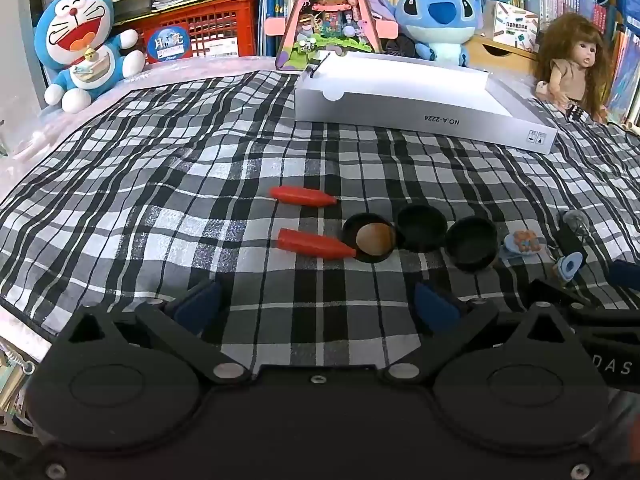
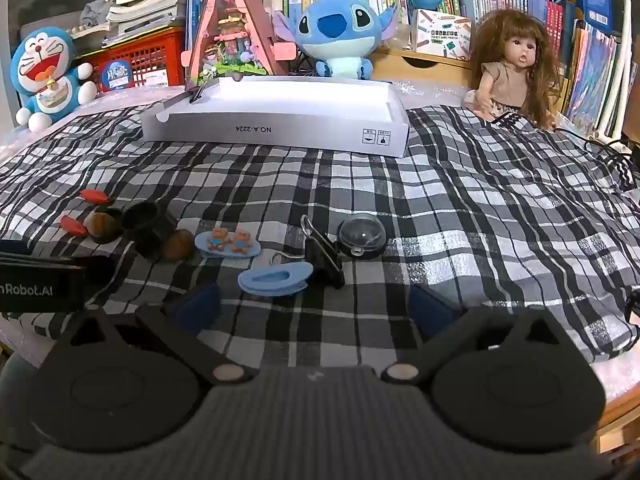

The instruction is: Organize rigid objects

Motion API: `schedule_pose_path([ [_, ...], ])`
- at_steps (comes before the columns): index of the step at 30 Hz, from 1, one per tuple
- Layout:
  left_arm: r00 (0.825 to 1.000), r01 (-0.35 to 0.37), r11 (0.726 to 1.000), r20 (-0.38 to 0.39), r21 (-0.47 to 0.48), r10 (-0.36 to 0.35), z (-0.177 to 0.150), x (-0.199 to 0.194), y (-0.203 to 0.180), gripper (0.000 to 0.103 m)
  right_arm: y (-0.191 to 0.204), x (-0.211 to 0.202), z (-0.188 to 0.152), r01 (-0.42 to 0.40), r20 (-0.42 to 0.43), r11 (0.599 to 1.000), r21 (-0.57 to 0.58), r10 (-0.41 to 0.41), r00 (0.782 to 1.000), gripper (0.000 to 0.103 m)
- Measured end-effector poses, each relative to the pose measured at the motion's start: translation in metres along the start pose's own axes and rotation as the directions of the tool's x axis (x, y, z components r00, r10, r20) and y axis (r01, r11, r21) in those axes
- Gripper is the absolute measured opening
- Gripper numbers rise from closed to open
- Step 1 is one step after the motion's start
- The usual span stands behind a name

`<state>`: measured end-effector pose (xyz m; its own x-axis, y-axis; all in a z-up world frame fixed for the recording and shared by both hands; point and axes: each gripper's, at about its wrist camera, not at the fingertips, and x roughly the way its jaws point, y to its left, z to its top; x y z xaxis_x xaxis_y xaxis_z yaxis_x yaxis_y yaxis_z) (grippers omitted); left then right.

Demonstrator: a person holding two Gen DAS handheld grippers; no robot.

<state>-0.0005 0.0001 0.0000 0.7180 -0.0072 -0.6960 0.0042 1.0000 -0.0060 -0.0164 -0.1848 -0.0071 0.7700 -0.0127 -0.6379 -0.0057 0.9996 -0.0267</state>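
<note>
Small rigid items lie on a checked cloth (image 1: 160,184). In the left wrist view two red cone-shaped pieces (image 1: 303,195) (image 1: 316,243) lie left of three black round cups (image 1: 422,227), one holding a brown ball (image 1: 375,237). My left gripper (image 1: 316,306) hangs open just short of them, nothing between its fingers. In the right wrist view a blue clip (image 2: 275,277), a black binder clip (image 2: 325,258), a bear hair clip (image 2: 228,243) and a clear dome (image 2: 362,235) lie ahead of my open right gripper (image 2: 316,312). A white shallow box (image 2: 276,120) sits behind.
Plush toys (image 1: 82,52) (image 2: 340,36), a toy house (image 2: 236,36), a doll (image 2: 512,76), a red crate (image 1: 200,28) and bookshelves line the back. A black binder clip (image 2: 199,94) sits on the box's left corner. A cable (image 2: 616,152) runs at the right.
</note>
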Motion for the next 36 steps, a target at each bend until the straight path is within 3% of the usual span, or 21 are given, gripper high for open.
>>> schedule_pose_path([
  [36,1.0,-0.003,1.0,-0.018,0.004,0.003,0.0007,0.0011,-0.0006,0.103,0.0018,-0.002,-0.0012,-0.004,-0.011,1.0,-0.005,0.003,1.0,0.103],
])
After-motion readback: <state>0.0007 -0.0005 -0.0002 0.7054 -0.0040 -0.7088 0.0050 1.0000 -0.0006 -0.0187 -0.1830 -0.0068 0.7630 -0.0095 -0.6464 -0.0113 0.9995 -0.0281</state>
